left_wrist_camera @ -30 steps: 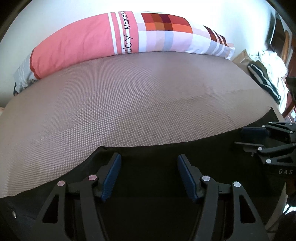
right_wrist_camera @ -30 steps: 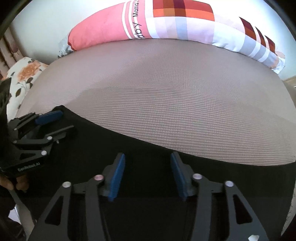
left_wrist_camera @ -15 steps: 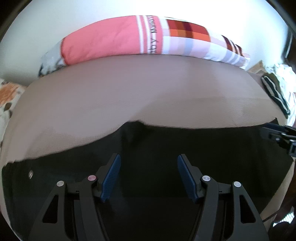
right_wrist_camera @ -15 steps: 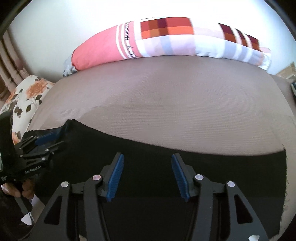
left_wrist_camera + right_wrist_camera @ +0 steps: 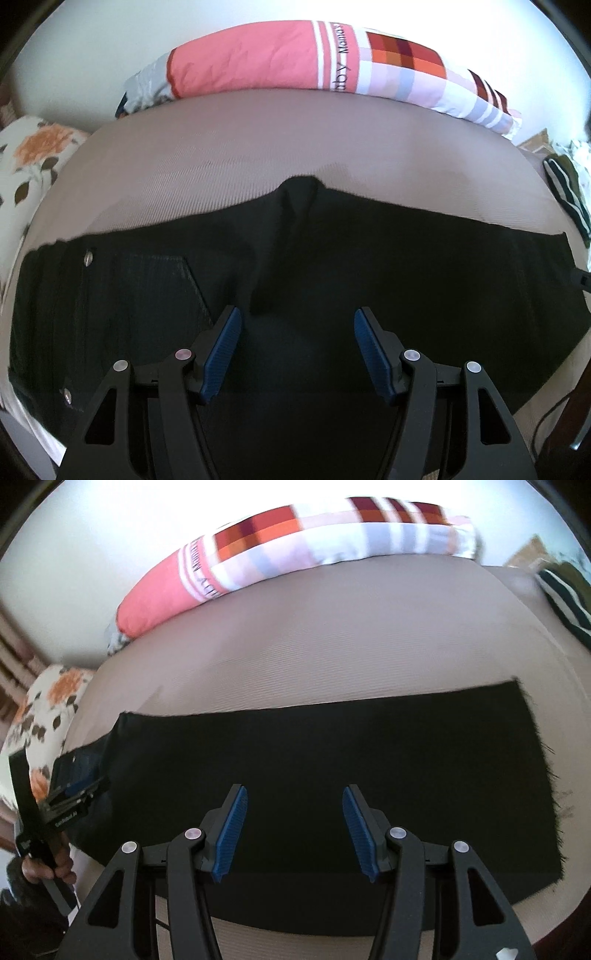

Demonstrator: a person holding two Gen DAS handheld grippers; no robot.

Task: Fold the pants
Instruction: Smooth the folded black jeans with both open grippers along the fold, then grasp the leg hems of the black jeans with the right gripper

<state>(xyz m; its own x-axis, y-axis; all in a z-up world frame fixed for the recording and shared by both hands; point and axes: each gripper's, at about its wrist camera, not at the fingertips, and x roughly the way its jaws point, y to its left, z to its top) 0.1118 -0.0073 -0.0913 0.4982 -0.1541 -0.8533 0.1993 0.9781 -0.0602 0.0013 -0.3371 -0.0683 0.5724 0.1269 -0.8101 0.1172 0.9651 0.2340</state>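
Note:
Black pants (image 5: 388, 266) lie flat across the near part of a beige bed (image 5: 258, 147), folded lengthwise, waist with metal buttons at the left. In the right wrist view the pants (image 5: 351, 746) end in frayed leg hems at the right. My left gripper (image 5: 295, 350) is open and empty above the pants' crotch area. My right gripper (image 5: 293, 827) is open and empty above the legs. The left gripper (image 5: 70, 794) also shows at the far left of the right wrist view, near the waist end.
A long pink and checked pillow (image 5: 332, 62) lies along the wall at the bed's far edge. A floral cushion (image 5: 29, 155) sits at the left. A pile of clothes with a dark striped item (image 5: 565, 590) lies at the far right.
Both grippers have pulled back and risen, so much more of the pants and bed shows. The left gripper has shifted left; the right gripper is no longer in its view.

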